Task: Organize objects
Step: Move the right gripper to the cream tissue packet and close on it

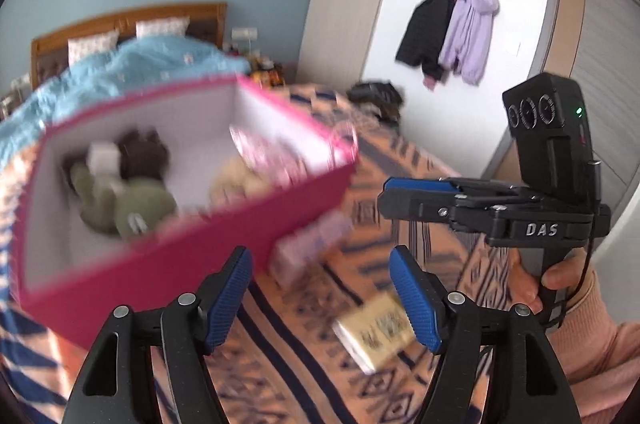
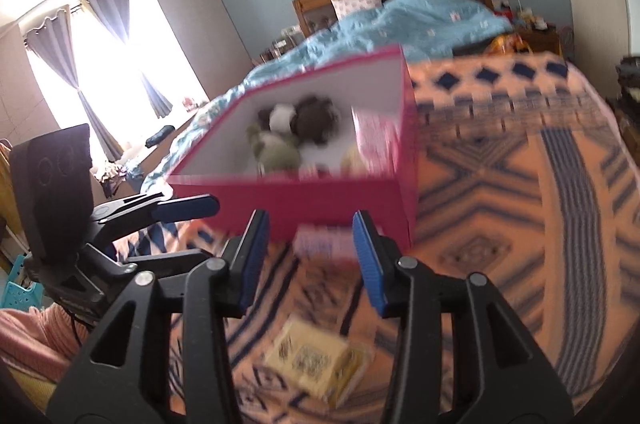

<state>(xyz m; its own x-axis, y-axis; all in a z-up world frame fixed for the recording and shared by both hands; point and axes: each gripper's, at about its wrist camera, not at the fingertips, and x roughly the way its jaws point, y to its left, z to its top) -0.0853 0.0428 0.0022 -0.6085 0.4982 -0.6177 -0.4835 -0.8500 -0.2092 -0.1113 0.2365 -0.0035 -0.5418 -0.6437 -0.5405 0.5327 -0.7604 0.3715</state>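
left tool empty; pink box holds plush toys.

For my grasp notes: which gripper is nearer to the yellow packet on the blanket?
Hard to call; perhaps the left. The left gripper hangs open just beside the yellow packet; the right gripper is open above it, toward the pink box.

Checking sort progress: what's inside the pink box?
In the pink box: a green plush, a brown plush, something white, a pink patterned item. The near wall hides the floor; blur obscures the rest.
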